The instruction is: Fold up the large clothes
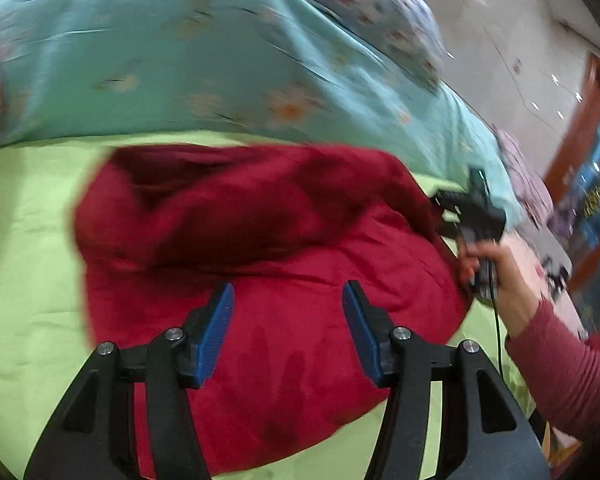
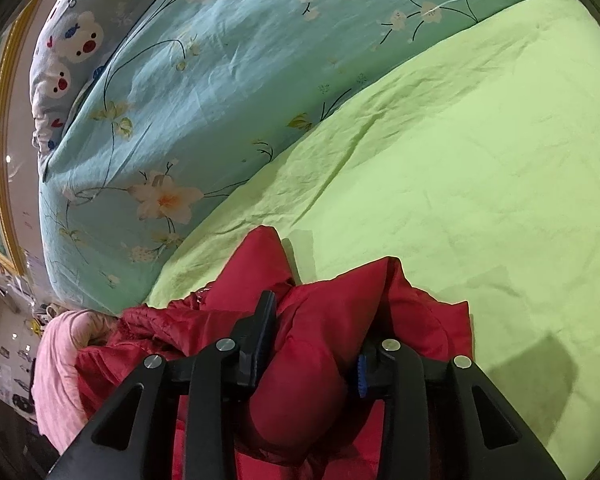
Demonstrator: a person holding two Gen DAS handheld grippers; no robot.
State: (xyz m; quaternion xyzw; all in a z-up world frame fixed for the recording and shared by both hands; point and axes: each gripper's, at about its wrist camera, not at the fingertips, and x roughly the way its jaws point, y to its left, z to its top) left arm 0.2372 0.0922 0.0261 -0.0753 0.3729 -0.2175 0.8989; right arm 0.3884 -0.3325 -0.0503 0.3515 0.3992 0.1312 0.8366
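A dark red padded jacket (image 1: 268, 264) lies bunched on a lime green sheet (image 1: 28, 272). My left gripper (image 1: 288, 320) is open and empty, its blue pads hovering above the jacket's near part. My right gripper (image 1: 468, 208) shows at the jacket's right edge, held by a hand in a red sleeve. In the right wrist view my right gripper (image 2: 312, 340) is shut on a thick fold of the red jacket (image 2: 324, 320), which bulges between the fingers and hides most of the right pad. The green sheet (image 2: 460, 168) spreads beyond.
A teal floral quilt (image 1: 180, 52) is piled at the back of the bed and shows too in the right wrist view (image 2: 188, 92). A bear-print pillow (image 2: 72, 44) lies behind it. A pink cloth (image 2: 60, 360) sits at the bed's edge. A wooden door frame (image 1: 580, 128) stands right.
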